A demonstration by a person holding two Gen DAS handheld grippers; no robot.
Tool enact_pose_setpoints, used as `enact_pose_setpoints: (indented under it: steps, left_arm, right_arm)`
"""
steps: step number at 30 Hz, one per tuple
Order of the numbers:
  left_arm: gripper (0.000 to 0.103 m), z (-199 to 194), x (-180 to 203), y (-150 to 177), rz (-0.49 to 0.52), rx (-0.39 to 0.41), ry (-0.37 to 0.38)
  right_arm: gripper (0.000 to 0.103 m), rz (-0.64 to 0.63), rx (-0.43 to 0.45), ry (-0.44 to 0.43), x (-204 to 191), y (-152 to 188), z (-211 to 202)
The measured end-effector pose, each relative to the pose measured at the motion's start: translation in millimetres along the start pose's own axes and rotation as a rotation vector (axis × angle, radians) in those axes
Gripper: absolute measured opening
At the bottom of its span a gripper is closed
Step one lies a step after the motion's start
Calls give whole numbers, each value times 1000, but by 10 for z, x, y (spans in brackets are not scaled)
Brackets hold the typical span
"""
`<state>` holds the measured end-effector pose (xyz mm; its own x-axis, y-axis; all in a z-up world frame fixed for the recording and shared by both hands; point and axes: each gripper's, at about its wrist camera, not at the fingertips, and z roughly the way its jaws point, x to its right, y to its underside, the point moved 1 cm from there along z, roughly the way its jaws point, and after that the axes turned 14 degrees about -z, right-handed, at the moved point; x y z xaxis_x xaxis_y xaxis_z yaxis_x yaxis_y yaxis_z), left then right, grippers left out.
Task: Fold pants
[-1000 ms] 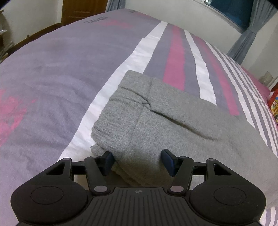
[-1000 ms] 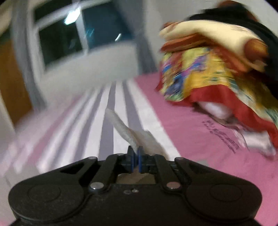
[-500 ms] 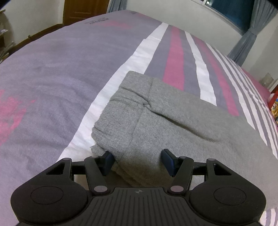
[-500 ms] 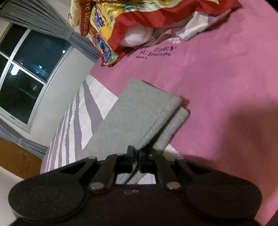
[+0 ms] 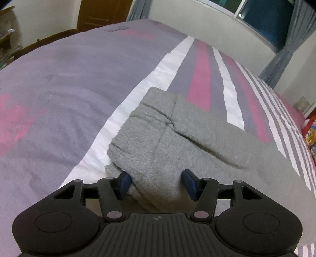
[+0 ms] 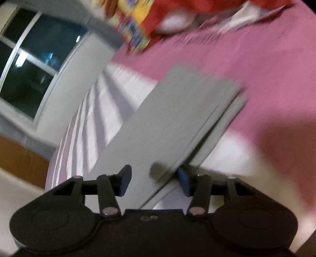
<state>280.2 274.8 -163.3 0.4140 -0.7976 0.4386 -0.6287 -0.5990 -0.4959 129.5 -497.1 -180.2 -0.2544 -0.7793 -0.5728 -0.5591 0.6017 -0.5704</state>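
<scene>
Grey pants [image 5: 177,142] lie flat on the striped bed [image 5: 59,98], waistband end toward my left gripper. My left gripper [image 5: 157,180] is open, its blue pads either side of the waistband edge, which rests between them. In the blurred right wrist view the stacked leg ends of the pants [image 6: 177,118] stretch away over the pink part of the bed [image 6: 276,79]. My right gripper [image 6: 154,180] is open, with the leg edge lying between its pads.
A colourful red and yellow bundle [image 6: 158,21] lies on the bed beyond the leg ends. A window with grey curtains [image 5: 276,25] and a white wall run along the far side. A wooden door [image 5: 102,11] stands at the back left.
My right gripper was shut on the leg fabric, laid it down on the bed, and has now opened. The left gripper has stayed open at the waistband.
</scene>
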Motion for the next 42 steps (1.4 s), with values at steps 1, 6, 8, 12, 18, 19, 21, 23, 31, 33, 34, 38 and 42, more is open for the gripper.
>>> enact_pose_setpoints:
  steps: [1, 6, 8, 12, 18, 19, 21, 23, 31, 33, 34, 38, 42]
  left_arm:
    - [57, -16, 1, 9, -8, 4, 2]
    - [57, -118, -45, 39, -49, 6, 35]
    - [57, -130, -93, 40, -78, 3, 47]
    - [57, -128, -158, 44, -110, -4, 74]
    - [57, -45, -252, 68, -103, -34, 74]
    - [57, -20, -280, 82, -102, -47, 75]
    - [57, 9, -348, 103, -116, -52, 100]
    - [57, 5, -359, 109, -126, -47, 112]
    - [56, -16, -238, 56, -109, -21, 116]
    - [37, 21, -263, 12, -123, -21, 105]
    - [30, -23, -291, -20, -142, -7, 132]
    - [25, -38, -315, -51, -89, -8, 130]
    - [35, 13, -309, -21, -64, -31, 102]
  right_arm:
    - [49, 15, -23, -51, -117, 110, 74]
    - [32, 66, -152, -251, -720, 619, 538]
    - [18, 69, -188, -276, -915, 775, 758]
    - [8, 103, -171, -265, -1007, 833, 859]
    - [5, 15, -136, -277, -1034, 880, 587]
    - [4, 9, -159, -244, -1006, 948, 661]
    - [2, 56, -179, -239, -922, 979, 741]
    - [4, 35, -179, -228, -978, 938, 733]
    - [10, 50, -177, -236, -943, 944, 667]
    - [6, 43, -169, -220, -992, 959, 709]
    - [5, 21, -168, -215, -1025, 959, 688]
    - [3, -87, -200, -192, -1059, 947, 645]
    - [14, 15, -229, -255, -864, 822, 626]
